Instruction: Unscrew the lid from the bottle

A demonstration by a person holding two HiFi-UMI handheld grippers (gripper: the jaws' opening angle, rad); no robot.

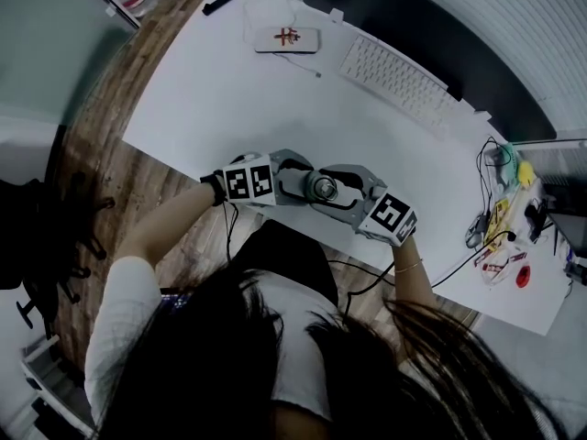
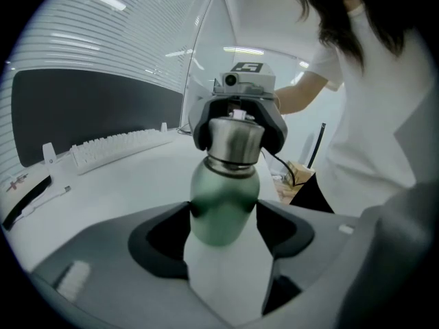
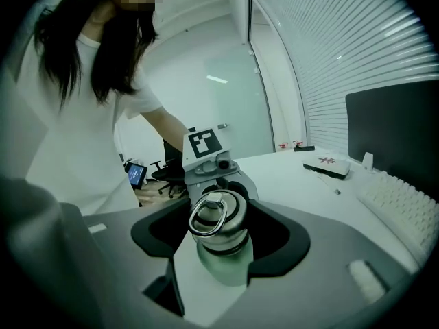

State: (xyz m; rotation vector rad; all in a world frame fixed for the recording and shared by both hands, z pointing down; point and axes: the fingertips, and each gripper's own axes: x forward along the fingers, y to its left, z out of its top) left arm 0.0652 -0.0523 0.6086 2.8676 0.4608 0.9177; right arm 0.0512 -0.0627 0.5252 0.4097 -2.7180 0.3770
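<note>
Steel lid (image 3: pixel 219 230) sits gripped in right tongs (image 3: pixel 221 244), green bottle (image 2: pixel 223 194) in left tongs (image 2: pixel 223 226); hold the body firm and twist the lid squarely.

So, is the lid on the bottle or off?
On. The steel lid caps the green bottle; the right gripper clamps the lid, the left gripper holds the body. How loose: cannot tell.

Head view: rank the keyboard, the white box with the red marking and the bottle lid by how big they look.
Largest to smallest:
1. keyboard
2. white box
3. bottle lid, which looks smallest even though it is nearest the camera
</note>
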